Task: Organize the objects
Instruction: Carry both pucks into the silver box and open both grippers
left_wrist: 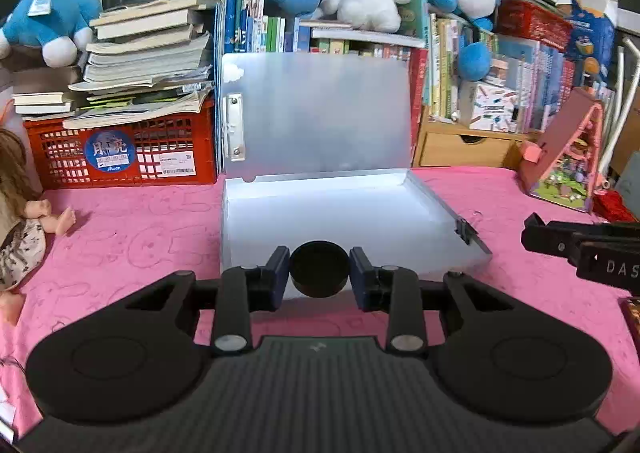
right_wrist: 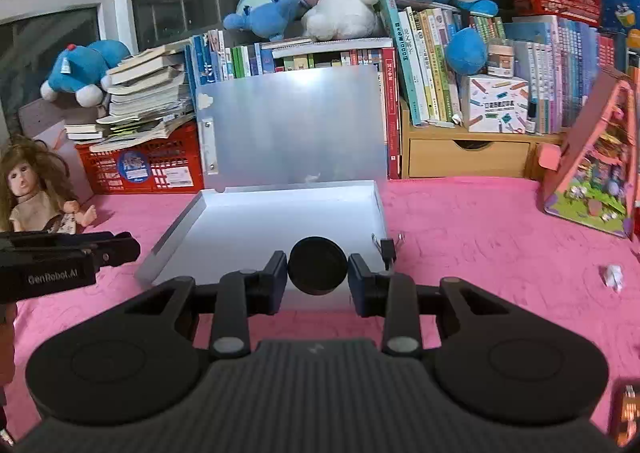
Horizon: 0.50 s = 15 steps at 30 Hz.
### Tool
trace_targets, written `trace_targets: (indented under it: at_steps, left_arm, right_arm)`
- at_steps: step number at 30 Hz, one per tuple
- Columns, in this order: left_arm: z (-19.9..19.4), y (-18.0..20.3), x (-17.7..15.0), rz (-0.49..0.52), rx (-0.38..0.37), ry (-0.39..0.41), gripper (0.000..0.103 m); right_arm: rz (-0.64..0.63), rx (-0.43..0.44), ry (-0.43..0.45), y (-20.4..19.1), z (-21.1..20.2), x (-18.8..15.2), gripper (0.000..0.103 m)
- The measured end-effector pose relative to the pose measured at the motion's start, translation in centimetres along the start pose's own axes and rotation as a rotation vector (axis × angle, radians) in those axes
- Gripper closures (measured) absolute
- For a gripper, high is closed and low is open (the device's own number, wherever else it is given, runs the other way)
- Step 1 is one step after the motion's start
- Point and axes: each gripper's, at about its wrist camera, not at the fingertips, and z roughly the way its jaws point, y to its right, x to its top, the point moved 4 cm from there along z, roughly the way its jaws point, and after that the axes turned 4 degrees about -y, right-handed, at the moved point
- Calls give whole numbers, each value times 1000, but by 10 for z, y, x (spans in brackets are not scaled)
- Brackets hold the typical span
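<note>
A translucent plastic file box [left_wrist: 340, 213] lies open on the pink cloth, its lid standing upright against the books; its tray looks bare. It also shows in the right wrist view [right_wrist: 280, 221]. My left gripper [left_wrist: 319, 273] is shut on a black round cap-like object [left_wrist: 319, 267], held over the box's near edge. My right gripper [right_wrist: 318, 273] is shut on a second black round object [right_wrist: 318, 265], over the box's near right part. A black binder clip [right_wrist: 387, 249] sits at the box's right front corner, also in the left wrist view [left_wrist: 466, 231].
A doll [right_wrist: 36, 189] lies at the left. A red crate [left_wrist: 120, 149] under stacked books, a row of books with plush toys, and a wooden drawer [right_wrist: 468, 157] stand behind. A pink toy house [right_wrist: 592, 157] stands right. A small white scrap [right_wrist: 612, 277] lies on the cloth.
</note>
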Motion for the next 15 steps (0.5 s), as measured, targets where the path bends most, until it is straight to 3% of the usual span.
trace_targets:
  at_steps: [4,8,15]
  left_arm:
    - [33,-4,15,-2,6,-48,65]
    - [71,-12,31,-38,31,-88,65]
    - [133,-22,53,-69,35,-184,65]
  right_arm:
    - [-13,0,-30,2,27,22,65]
    - [54,47,-90,9,67,45,65]
    - [89,78,-210,18,128,63,65]
